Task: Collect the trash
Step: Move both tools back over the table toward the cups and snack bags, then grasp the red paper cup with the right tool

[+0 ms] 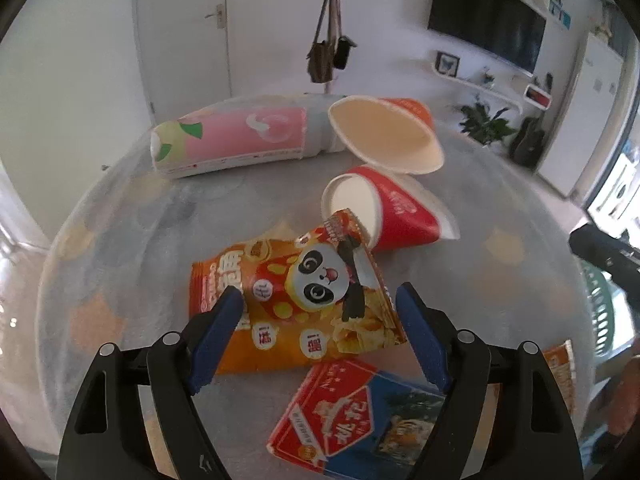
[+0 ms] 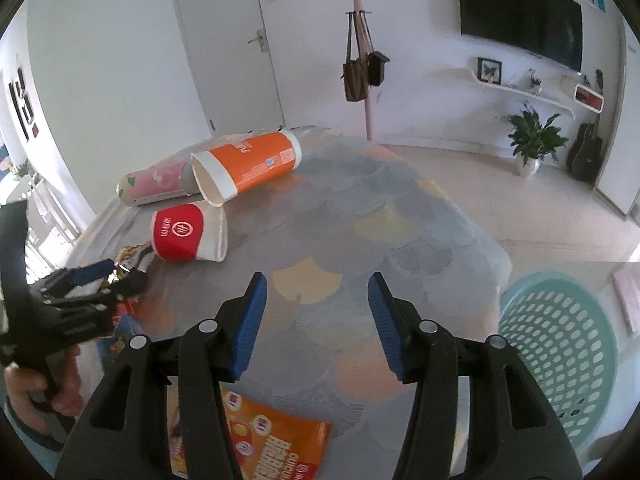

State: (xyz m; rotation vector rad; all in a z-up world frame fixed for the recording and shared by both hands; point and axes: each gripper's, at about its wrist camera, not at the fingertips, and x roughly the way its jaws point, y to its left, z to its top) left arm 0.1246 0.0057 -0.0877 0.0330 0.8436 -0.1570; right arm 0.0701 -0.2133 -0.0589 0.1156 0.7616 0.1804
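The left gripper (image 1: 320,304) stands wide open over the orange snack bag (image 1: 304,304), which lies crumpled on the round table (image 1: 120,240); the blue pads flank the bag without pressing on it. Judged step: grasp the bag for transfer to the green basket (image 2: 560,344) at the table's far right edge. Lower until the pads straddle a raised fold, then close fully, since thin foil slips from a shallow pinch. Keep clear of the red and blue carton (image 1: 360,412) just below the bag and the red cup (image 1: 392,216) touching its upper corner, or both may be dragged along. The right gripper (image 2: 316,316) is half open and empty above bare tablecloth, with a second orange wrapper (image 2: 272,440) beneath it.
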